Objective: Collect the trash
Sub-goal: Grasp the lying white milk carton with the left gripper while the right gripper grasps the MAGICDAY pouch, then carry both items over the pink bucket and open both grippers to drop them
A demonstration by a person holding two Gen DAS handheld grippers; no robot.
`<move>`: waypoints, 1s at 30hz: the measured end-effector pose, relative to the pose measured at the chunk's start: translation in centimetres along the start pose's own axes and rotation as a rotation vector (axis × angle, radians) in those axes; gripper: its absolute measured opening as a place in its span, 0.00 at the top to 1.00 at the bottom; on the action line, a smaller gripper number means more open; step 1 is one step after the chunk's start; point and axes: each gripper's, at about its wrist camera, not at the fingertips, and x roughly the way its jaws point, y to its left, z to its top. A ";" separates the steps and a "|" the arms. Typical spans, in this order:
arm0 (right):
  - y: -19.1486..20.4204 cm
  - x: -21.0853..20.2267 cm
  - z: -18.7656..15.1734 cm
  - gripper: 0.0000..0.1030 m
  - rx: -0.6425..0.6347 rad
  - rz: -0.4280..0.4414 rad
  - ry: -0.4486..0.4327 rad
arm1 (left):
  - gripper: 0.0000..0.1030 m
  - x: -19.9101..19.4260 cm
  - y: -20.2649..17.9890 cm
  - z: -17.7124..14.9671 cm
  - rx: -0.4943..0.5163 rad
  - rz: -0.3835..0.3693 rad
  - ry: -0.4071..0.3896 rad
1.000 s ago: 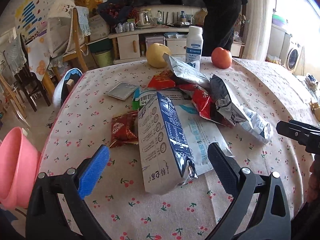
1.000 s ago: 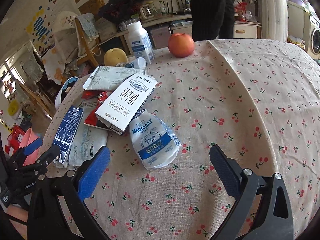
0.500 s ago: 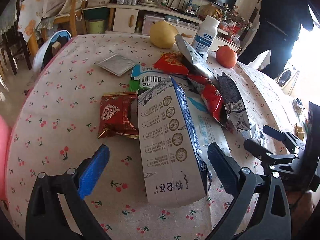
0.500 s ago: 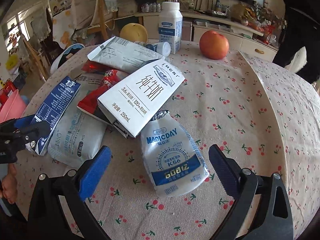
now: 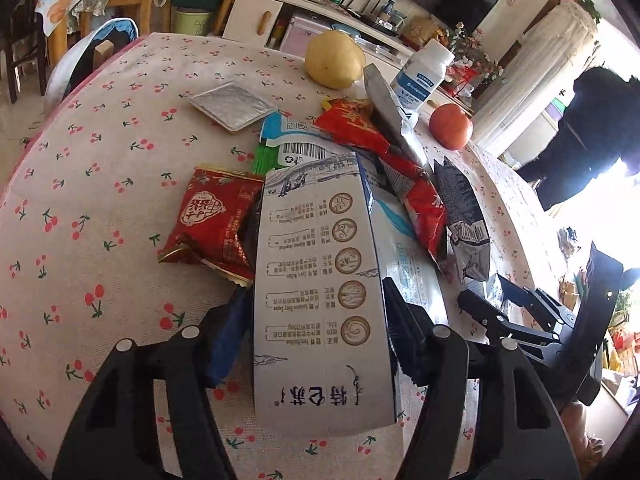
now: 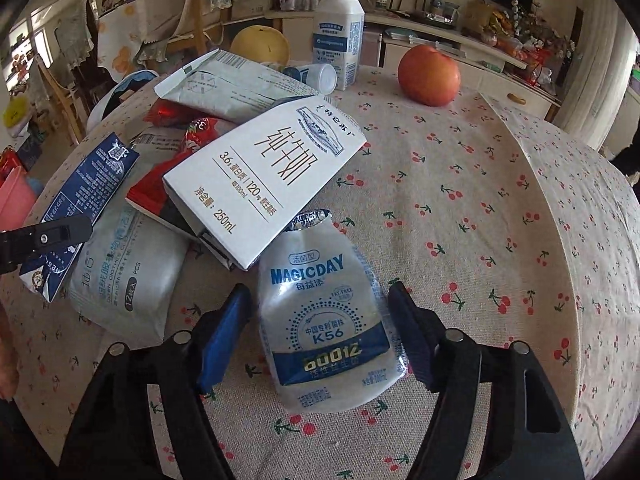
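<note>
My left gripper [image 5: 316,332] is shut on the blue-and-white milk carton [image 5: 320,280], its fingers pressed against both sides. My right gripper [image 6: 324,332] is shut on the squashed Magicday yoghurt bottle [image 6: 324,320], which lies on the cherry-print tablecloth [image 6: 480,200]. Behind it a white 250 mL milk carton [image 6: 264,176] rests on a red wrapper [image 6: 152,184] and a wipes pack [image 6: 124,280]. The blue carton also shows at the left of the right wrist view [image 6: 80,208].
A red snack wrapper [image 5: 212,220], a foil tray [image 5: 232,106], more red wrappers [image 5: 352,124] and a silver bag [image 5: 388,108] lie in the pile. A pear [image 5: 334,60], a white bottle [image 5: 420,76] and an orange fruit [image 5: 450,126] stand behind. A pink basin [image 6: 14,200] is at the left.
Both grippers moved forward and closed: the left onto the blue-and-white carton, the right onto the yoghurt bottle. Earlier both were open.
</note>
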 end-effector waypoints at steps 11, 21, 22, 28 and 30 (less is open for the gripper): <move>1.8 -1.3 -1.3 0.39 0.000 0.012 -0.020 | 0.37 -3.1 0.1 -0.3 0.014 0.043 -0.089; 2.4 -5.2 -3.1 0.39 0.123 0.124 -0.057 | 0.37 -8.5 0.9 -0.5 0.024 0.132 -0.252; 2.7 -5.4 -3.3 0.39 0.140 0.152 -0.052 | 0.37 -9.1 1.1 -0.5 0.018 0.146 -0.268; 5.7 -6.2 -3.8 0.39 0.190 0.319 -0.031 | 0.37 -12.3 3.0 -0.2 -0.027 0.247 -0.365; 6.9 -6.4 -3.8 0.39 0.200 0.370 -0.028 | 0.37 -13.1 3.7 -0.1 -0.048 0.279 -0.388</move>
